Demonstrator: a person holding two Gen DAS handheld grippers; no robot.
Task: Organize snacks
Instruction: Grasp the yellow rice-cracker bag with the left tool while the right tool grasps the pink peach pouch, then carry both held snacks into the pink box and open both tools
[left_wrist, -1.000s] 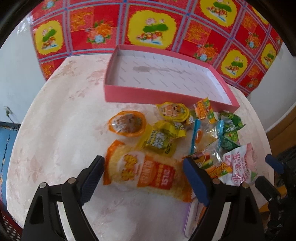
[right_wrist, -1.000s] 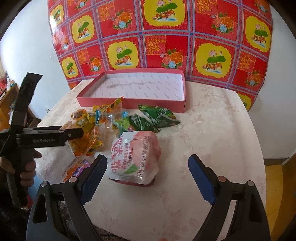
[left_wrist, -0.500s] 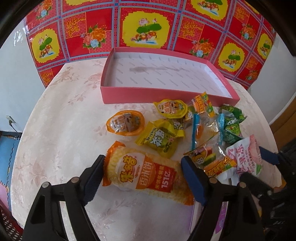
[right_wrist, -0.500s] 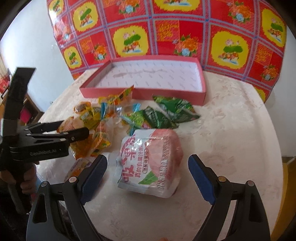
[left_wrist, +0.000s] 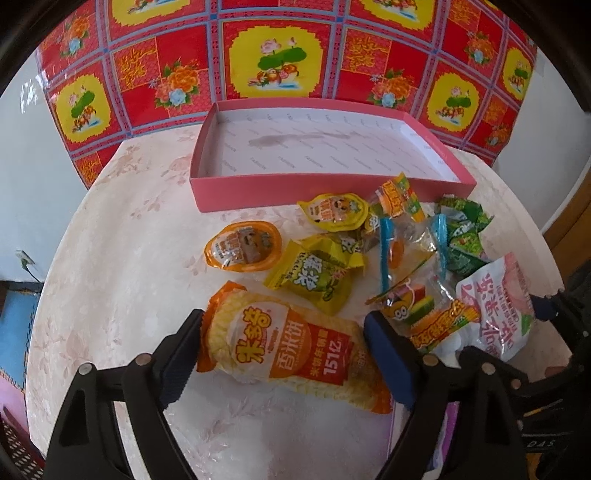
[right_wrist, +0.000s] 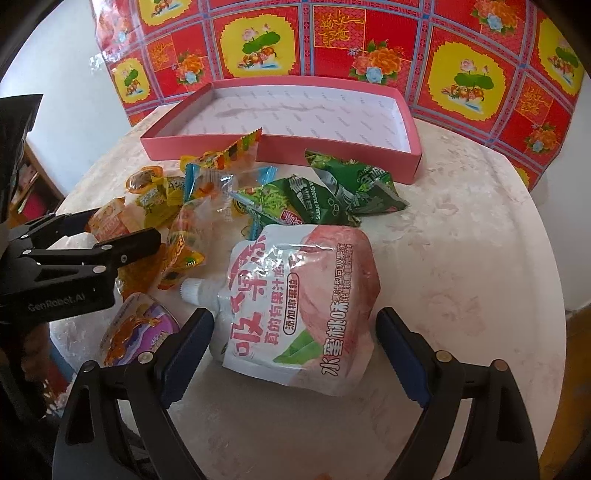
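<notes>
An orange rice cracker pack (left_wrist: 295, 354) lies flat on the round table, between the jaws of my left gripper (left_wrist: 284, 325). Those jaws are opening and the pads stand just off the pack's two ends. A white and pink peach drink pouch (right_wrist: 306, 295) lies between the wide jaws of my right gripper (right_wrist: 295, 321), which is open; its pads are clear of the pouch. The pouch (left_wrist: 495, 306) also shows at the right of the left wrist view. A shallow pink box (left_wrist: 332, 192), empty inside, sits at the back of the table (right_wrist: 461, 258).
Loose snacks lie between the box and the grippers: an orange jelly cup (left_wrist: 243, 245), a yellow jelly cup (left_wrist: 334, 212), a yellow-green pack (left_wrist: 317, 277), green packs (right_wrist: 343, 195), clear candy bags (right_wrist: 207, 188). A purple cup (right_wrist: 140, 332) sits near the front edge. A red patterned cloth (right_wrist: 369, 37) hangs behind.
My right gripper has come down and forward, so the peach pouch now lies between its jaws. My left gripper has rolled slightly and stayed over the rice cracker pack.
</notes>
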